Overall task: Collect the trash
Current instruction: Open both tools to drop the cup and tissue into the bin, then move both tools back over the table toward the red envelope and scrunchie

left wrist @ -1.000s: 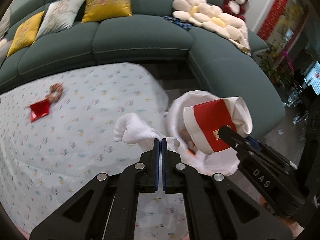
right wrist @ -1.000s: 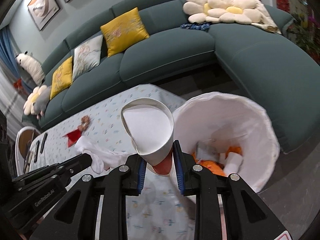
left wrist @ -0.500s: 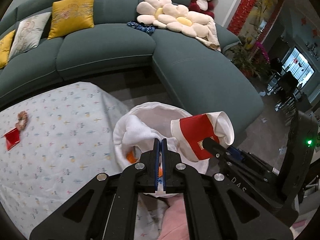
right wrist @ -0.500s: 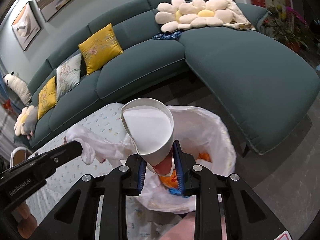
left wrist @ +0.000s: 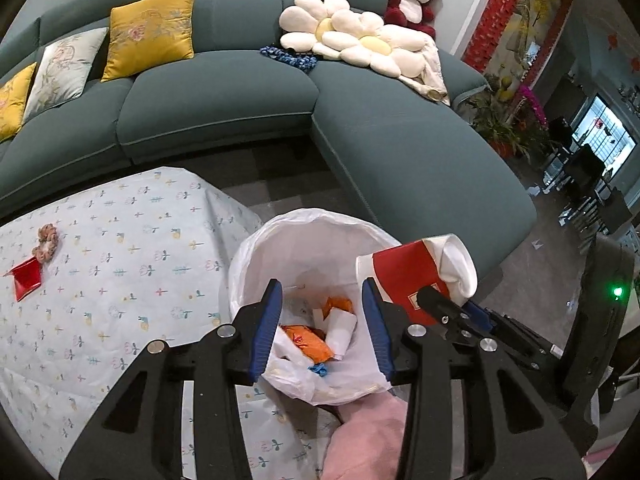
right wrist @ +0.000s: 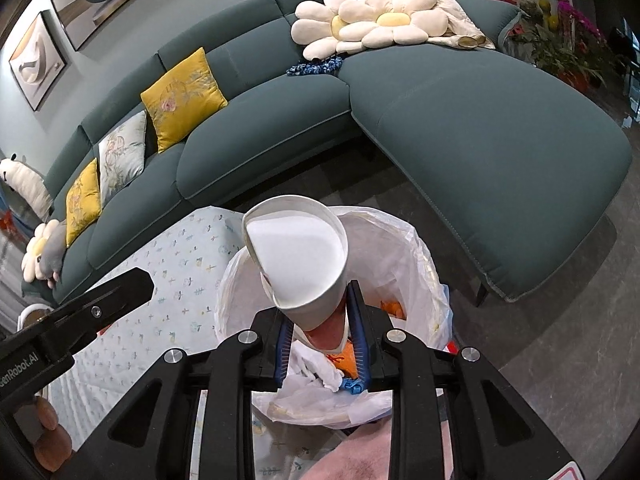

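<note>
A trash bin lined with a white bag (left wrist: 304, 236) stands beside the table, with orange and white scraps inside (left wrist: 308, 340). My left gripper (left wrist: 322, 328) is open and empty above the bin's mouth. My right gripper (right wrist: 322, 332) is shut on a squashed red and white paper cup (right wrist: 298, 260), holding it over the bin (right wrist: 420, 264). The cup also shows in the left wrist view (left wrist: 416, 276). A red wrapper (left wrist: 26, 278) and a brownish crumpled scrap (left wrist: 46, 238) lie on the table at the far left.
The table has a pale flower-print cloth (left wrist: 120, 264). A teal corner sofa (left wrist: 400, 144) with yellow cushions (left wrist: 152, 32) and a flower pillow (left wrist: 360, 44) curves behind the bin. Grey floor (right wrist: 560, 340) lies to the right. Pink fabric (left wrist: 364, 440) sits below the bin.
My left gripper has opened and the white tissue it held is gone from its fingers. Both grippers have moved right, over the bin. The right gripper still holds the cup.
</note>
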The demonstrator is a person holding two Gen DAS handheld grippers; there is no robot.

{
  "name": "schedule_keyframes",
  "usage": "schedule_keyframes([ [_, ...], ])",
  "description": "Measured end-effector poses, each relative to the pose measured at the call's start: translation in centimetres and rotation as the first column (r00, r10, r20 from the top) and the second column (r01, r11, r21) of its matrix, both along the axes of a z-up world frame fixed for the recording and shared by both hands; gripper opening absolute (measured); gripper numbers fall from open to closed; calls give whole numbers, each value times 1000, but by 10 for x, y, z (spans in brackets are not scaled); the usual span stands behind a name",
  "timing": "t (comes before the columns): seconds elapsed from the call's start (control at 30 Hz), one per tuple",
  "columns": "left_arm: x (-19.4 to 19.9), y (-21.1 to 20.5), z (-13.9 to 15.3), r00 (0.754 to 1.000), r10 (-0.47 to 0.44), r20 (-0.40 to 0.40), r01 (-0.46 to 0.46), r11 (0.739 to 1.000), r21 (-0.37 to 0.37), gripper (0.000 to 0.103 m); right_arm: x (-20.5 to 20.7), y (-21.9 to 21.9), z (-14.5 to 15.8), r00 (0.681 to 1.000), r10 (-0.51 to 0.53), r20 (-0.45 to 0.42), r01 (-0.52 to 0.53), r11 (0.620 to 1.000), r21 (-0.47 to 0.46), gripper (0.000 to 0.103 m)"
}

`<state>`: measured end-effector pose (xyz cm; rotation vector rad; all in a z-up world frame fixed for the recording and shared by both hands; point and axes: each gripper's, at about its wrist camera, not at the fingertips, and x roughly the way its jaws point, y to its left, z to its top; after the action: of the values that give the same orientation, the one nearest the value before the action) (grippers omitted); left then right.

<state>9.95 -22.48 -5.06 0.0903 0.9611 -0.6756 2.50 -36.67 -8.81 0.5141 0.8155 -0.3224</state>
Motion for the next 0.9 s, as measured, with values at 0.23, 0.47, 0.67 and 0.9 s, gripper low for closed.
schedule_keyframes([
  [0.23, 2, 13, -6, 1000, 31, -2, -31, 999, 26, 41, 8, 8, 6, 1000, 12, 9, -12, 1000, -16, 34],
  [0.47, 6, 29, -7, 998, 63, 3, -63, 997, 38, 41, 14, 19, 15, 999, 29, 17, -28, 999, -29, 42],
  [0.67, 11, 47, -7, 995, 97, -3, -96, 995, 31, 41, 19, 34, 18, 999, 50, 15, -49, 998, -44, 48],
  [0.9, 16, 70, -5, 991, 135, -1, -135, 991, 25, 41, 30, 57, 23, 996, 89, 7, -88, 994, -57, 49],
])
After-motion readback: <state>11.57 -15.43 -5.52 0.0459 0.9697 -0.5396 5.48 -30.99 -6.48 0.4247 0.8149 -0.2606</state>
